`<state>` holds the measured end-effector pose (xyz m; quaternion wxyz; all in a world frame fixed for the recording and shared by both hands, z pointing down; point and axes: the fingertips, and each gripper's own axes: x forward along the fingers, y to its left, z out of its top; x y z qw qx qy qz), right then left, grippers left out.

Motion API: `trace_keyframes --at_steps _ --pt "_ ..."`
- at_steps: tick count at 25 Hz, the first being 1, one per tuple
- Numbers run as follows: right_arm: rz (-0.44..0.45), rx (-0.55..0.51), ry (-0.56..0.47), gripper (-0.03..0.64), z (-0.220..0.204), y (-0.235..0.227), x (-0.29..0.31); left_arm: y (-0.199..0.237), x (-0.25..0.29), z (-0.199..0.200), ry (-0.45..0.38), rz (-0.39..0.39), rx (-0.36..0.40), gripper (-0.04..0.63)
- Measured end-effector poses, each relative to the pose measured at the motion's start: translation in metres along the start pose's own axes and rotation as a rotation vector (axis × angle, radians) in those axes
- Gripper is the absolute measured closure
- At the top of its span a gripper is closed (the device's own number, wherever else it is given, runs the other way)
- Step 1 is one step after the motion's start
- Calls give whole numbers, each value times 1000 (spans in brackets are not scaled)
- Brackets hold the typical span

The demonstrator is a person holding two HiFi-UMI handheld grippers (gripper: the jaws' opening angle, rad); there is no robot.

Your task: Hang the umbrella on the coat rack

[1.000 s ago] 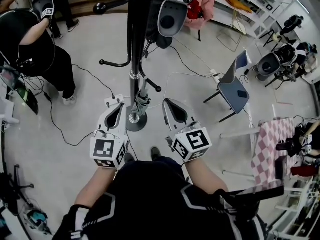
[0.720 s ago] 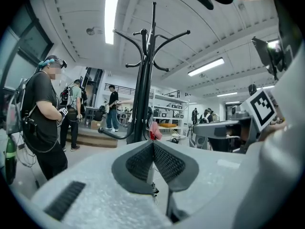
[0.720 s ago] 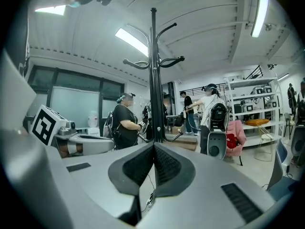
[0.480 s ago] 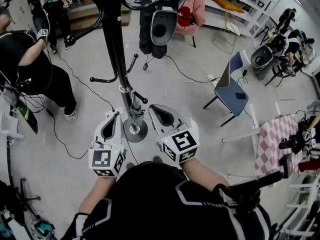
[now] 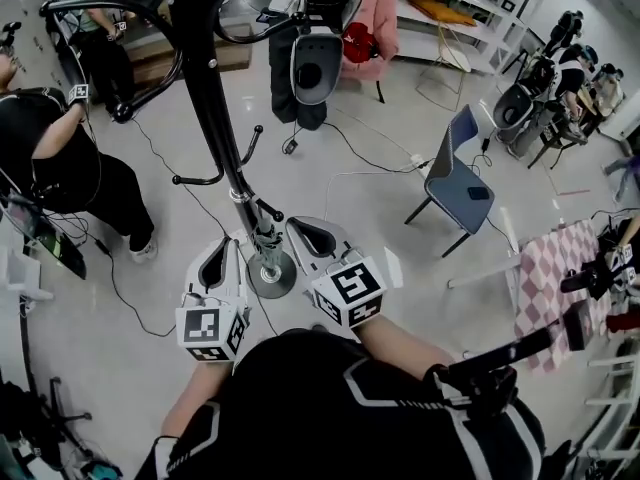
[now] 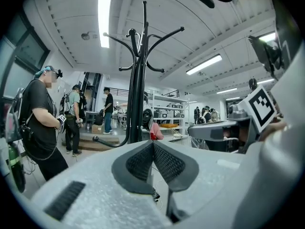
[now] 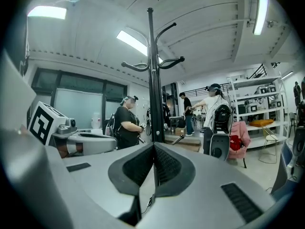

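The black coat rack [image 5: 212, 118] stands on a round base [image 5: 271, 276] on the pale floor, with curved ball-tipped hooks. A small grey bundle [image 5: 262, 234] hangs low against the pole; it looks like a folded umbrella, but I cannot tell for sure. My left gripper [image 5: 224, 246] is just left of the base and my right gripper [image 5: 297, 228] just right of the pole. Both are shut with nothing between the jaws. In the left gripper view the rack [image 6: 138, 80] rises behind the shut gripper [image 6: 153, 145]. The right gripper view shows the pole [image 7: 153, 80] straight ahead of the gripper [image 7: 153, 147].
A person in black [image 5: 55, 158] stands to the left with cables on the floor. A blue-grey chair [image 5: 455, 183] is at the right, and a checked cloth [image 5: 550, 278] beyond it. A grey helmet-like device [image 5: 312, 63] and shelves [image 5: 450, 8] are behind the rack.
My right gripper has moved left, closer to the pole. The head view has shifted, so the rack leans further left and more of its upper hooks show. Both grippers stay shut.
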<state>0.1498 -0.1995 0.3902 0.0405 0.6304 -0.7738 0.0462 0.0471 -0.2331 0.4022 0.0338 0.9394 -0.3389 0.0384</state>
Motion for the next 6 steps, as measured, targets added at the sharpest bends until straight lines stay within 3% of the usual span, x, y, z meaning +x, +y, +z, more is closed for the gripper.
trace_keyframes --at_steps 6 --pt "15 30 17 609 -5 -11 -11 -16 1 -3 9 9 -25 584"
